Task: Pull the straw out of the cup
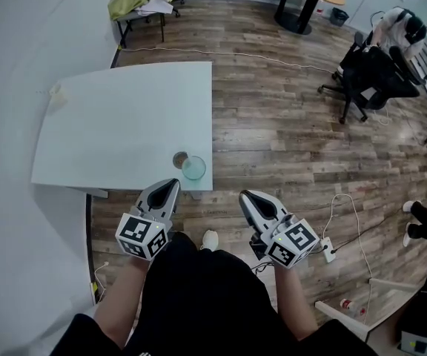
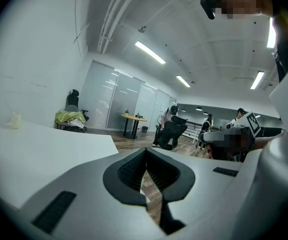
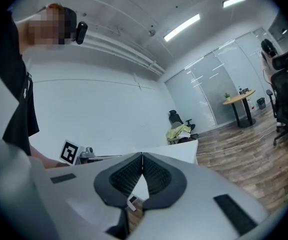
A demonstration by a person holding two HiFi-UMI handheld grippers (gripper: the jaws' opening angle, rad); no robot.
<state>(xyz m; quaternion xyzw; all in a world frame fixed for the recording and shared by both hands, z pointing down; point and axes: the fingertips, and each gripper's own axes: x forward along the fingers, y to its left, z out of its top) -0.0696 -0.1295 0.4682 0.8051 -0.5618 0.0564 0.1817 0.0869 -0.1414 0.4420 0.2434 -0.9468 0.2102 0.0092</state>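
**A:** Right, before you reach: both sets of jaws are closed tip to tip with nothing between them. That goes for your left gripper [image 1: 174,182] and your right gripper [image 1: 244,196], and each gripper view shows the ribbed pads meeting on empty air. Both hang low in front of you, short of the table [image 1: 124,117].

**B:** Your target is the clear cup [image 1: 193,168]. It stands on the table's near right corner, close to both edges, with a small round brownish thing [image 1: 180,159] touching or just beside it. From your head view I can't make out the straw at all, because it's too thin or too small at this range.

**A:** That's your first risk. If you go in without having found the straw, you may pinch the rim or wall of the cup instead.

**B:** The second is the corner. The cup looks light, and with so little table around it, a nudge from a closed gripper could slide it off onto the floor. Open your jaws before you come close, not when you get there.

**A:** And think about pulling with one gripper only. If the straw drags against the cup, the cup may lift or tip with it. I'd steady the cup with your left gripper, which is nearer to it, and draw the straw straight up with your right.

**B:** Pulling at a slant could lever the cup over, so keep the pull in line with the straw.
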